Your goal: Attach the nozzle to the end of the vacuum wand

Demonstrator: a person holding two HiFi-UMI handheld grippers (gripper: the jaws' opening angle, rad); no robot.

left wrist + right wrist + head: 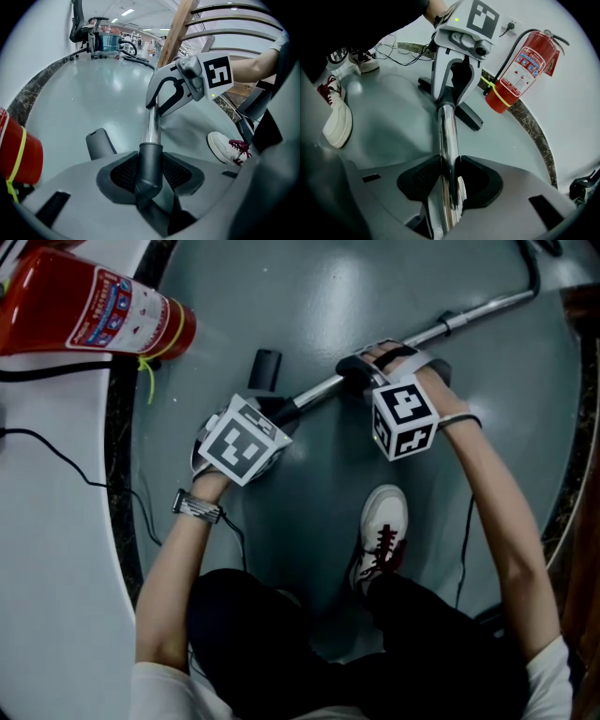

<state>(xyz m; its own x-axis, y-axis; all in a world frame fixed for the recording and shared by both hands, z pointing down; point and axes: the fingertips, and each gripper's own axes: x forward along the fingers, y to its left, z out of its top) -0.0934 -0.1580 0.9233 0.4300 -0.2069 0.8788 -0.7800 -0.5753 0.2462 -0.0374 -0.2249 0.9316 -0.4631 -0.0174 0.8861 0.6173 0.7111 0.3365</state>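
Both grippers clamped the wand [447, 136], likely to steady it for fitting. The left gripper [150, 173] had its fingers closed on the dark plastic end, the right gripper [449, 180] on the shiny chrome tube. The nozzle [265, 367], a dark stubby piece, lay on the floor [394, 277] at the left gripper's twelve o'clock, apparently not yet fitted.

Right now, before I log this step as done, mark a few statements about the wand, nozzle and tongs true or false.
1. The left tongs and the right tongs are both closed on the wand. True.
2. The nozzle is fitted on the wand. False: it lies apart from it on the floor.
3. The fire extinguisher is blue. False: it is red.
4. A white shoe with red laces is on the floor. True.
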